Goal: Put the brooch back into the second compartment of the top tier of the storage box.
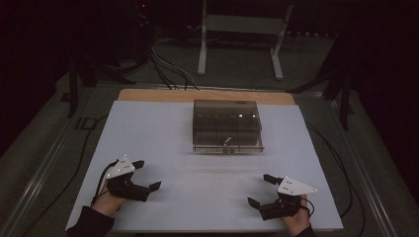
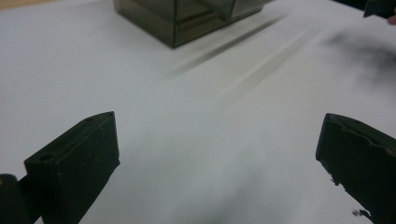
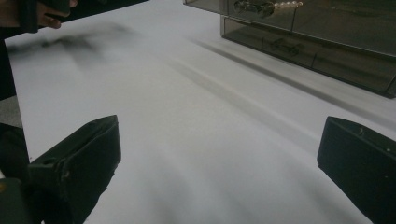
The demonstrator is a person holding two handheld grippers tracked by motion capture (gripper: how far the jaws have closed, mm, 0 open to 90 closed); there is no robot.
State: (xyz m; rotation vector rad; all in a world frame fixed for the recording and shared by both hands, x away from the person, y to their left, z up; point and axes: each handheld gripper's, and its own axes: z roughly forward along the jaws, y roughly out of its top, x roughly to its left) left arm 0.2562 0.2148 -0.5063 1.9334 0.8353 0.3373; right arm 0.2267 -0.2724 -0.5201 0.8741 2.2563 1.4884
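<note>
A smoky, see-through drawer box (image 1: 227, 126) stood toward the far middle of the white sheet (image 1: 163, 133) that covered the table, with a strip of bare wood (image 1: 148, 95) showing beyond the sheet's far edge. In the right gripper view, something like a string of beads (image 3: 280, 5) lay inside the box, though the dark plastic made it hard to be sure. Around the table the room was dim, with cables (image 1: 168, 69) on the floor and a pale metal stand (image 1: 242, 34) behind. The left gripper (image 1: 148, 175) rested near the sheet's near left corner, the right gripper (image 1: 262, 190) near its near right corner, both well apart from the box and angled inward. Each had its jaws spread wide, holding nothing.
</note>
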